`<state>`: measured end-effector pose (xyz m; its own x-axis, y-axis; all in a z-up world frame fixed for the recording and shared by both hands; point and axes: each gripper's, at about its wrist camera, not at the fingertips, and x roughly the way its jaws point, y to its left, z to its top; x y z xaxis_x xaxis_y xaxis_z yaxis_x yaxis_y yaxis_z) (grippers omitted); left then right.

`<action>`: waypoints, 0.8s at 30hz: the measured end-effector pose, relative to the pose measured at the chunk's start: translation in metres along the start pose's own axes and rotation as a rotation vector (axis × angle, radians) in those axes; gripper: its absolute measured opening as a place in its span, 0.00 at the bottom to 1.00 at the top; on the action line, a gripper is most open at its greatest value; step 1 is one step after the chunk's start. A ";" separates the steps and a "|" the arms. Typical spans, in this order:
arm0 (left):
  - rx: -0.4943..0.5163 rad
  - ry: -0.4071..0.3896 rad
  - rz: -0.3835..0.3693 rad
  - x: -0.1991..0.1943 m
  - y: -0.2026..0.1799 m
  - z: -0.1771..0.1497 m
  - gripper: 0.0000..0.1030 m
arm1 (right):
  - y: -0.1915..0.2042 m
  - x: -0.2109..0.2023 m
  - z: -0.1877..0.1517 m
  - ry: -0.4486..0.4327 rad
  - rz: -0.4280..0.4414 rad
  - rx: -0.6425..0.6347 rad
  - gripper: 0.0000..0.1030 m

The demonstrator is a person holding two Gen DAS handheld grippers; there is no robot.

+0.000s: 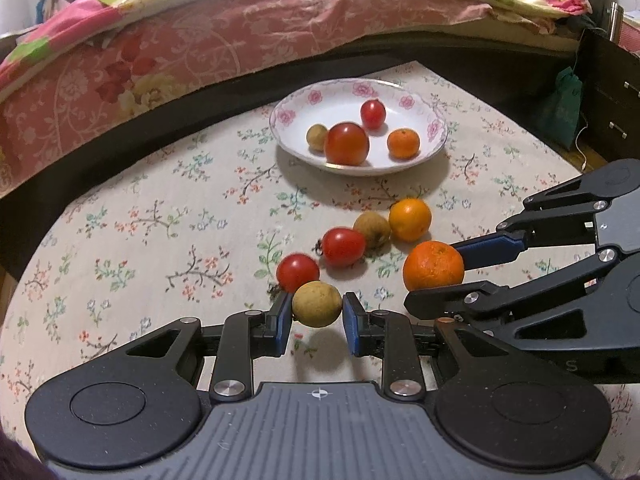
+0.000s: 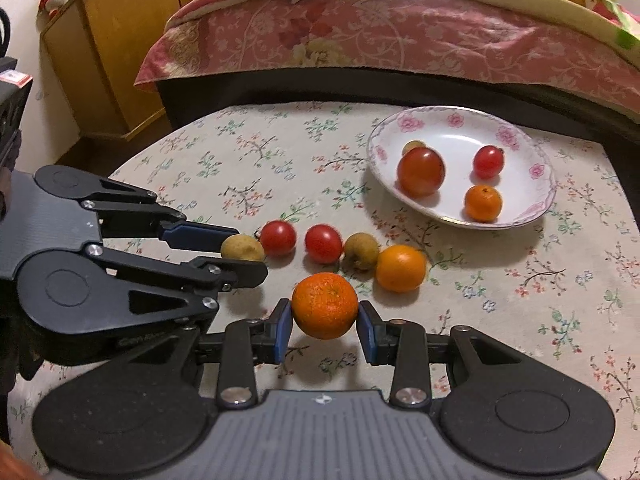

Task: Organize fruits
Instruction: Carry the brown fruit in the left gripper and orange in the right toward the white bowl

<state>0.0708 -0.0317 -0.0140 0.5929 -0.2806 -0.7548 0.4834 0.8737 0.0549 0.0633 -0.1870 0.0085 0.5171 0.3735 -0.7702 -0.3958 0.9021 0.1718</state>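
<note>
Fruit was held in both grippers: the left gripper (image 1: pixel 317 312) was closed on a small tan fruit (image 1: pixel 317 304), the right gripper (image 2: pixel 325 320) closed on an orange (image 2: pixel 325 306), both seemingly lifted just above the desk (image 1: pixel 140 240). Between them and the plate (image 1: pixel 434 130) lay two tomatoes, another tan fruit and a second orange. Carrying well probably meant keeping a gentle, steady squeeze, clearing that loose row, and lowering each fruit into a bare part of the plate, away from the four already there.

A floral tablecloth (image 1: pixel 140 220) covers the table, behind it a bed draped in a pink patterned bedspread (image 2: pixel 400 36) — a wooden cabinet (image 2: pixel 108 60) stands to one side, a green pouch (image 1: pixel 562 106) hangs at the other.
</note>
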 end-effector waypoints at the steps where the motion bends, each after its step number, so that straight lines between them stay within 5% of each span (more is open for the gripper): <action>1: 0.000 -0.004 -0.001 0.000 -0.001 0.002 0.34 | -0.002 -0.001 0.001 -0.005 -0.004 0.004 0.34; 24: 0.006 -0.084 -0.002 0.018 -0.014 0.056 0.32 | -0.047 -0.012 0.031 -0.096 -0.098 0.094 0.34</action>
<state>0.1114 -0.0711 0.0083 0.6438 -0.3153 -0.6972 0.4886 0.8706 0.0575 0.0991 -0.2272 0.0287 0.6215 0.2973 -0.7248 -0.2697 0.9498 0.1583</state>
